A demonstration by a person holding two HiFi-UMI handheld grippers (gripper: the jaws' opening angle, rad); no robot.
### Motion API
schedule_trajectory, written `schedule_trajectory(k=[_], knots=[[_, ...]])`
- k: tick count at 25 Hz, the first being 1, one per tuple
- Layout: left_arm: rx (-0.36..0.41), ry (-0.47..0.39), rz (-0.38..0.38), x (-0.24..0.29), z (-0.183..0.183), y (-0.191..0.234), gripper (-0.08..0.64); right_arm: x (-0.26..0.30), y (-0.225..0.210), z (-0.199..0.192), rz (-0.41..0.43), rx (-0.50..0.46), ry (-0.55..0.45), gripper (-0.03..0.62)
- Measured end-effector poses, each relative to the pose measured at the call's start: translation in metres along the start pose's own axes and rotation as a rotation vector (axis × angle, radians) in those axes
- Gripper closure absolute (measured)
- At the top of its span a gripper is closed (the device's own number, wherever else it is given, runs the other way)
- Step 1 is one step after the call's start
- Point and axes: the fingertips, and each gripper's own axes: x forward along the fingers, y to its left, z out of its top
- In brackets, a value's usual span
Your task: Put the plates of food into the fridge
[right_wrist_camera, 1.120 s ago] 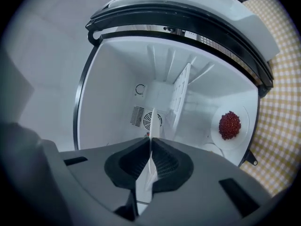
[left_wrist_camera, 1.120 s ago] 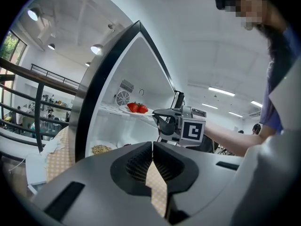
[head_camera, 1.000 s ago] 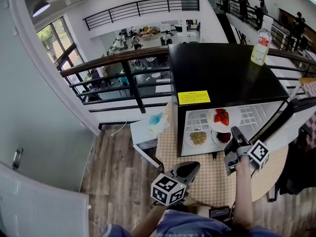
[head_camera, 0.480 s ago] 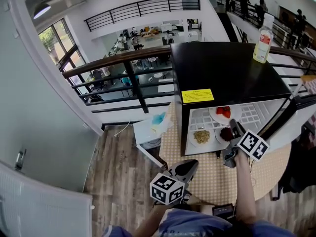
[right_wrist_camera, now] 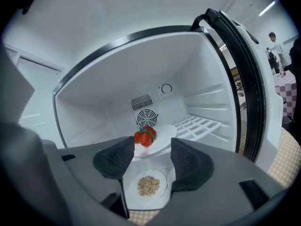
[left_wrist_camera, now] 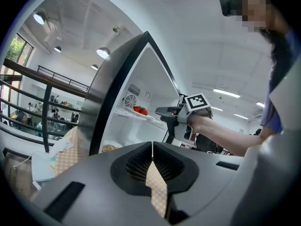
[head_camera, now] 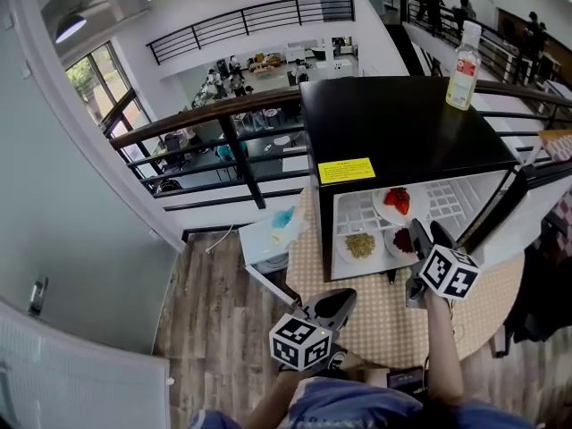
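The small black fridge [head_camera: 402, 123] stands open with three plates inside. A plate of strawberries [head_camera: 398, 201] rests on the upper wire shelf. Below it a plate of grains [head_camera: 360, 245] and a plate of dark red food [head_camera: 403, 239] sit side by side. My right gripper [head_camera: 429, 234] hovers at the fridge mouth beside the dark plate, its jaws opening with nothing between them. In the right gripper view the gripper [right_wrist_camera: 151, 157] frames the strawberries [right_wrist_camera: 146, 138] and the grains [right_wrist_camera: 148, 186]. My left gripper [head_camera: 335, 304] stays low by my lap, shut and empty, its jaws [left_wrist_camera: 152, 159] touching.
The fridge door [head_camera: 500, 206] swings out to the right. A clear bottle [head_camera: 463, 56] stands on the fridge top. The fridge sits on a round table with a checked cloth [head_camera: 375, 315]. A low white stand with a blue cloth [head_camera: 273, 231] is at the left, a railing behind.
My right gripper's jaws have parted at the fridge mouth, and the dark red plate now lies free on the lower level. The left gripper has stayed put.
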Motion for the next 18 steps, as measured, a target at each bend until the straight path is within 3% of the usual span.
schedule_trajectory(k=[6,11,18], knots=[[0.016,0.004,-0.008,0.001,-0.003,-0.013,0.541,-0.047,0.019,-0.019,0.122,0.094,0.008,0.375],[0.026,0.015,-0.03,0.003,-0.01,-0.035,0.541,-0.09,0.02,-0.035,0.18,0.178,-0.007,0.448],[0.034,0.037,-0.059,0.0,-0.029,-0.076,0.541,-0.145,0.009,-0.082,0.216,0.175,0.074,0.495]])
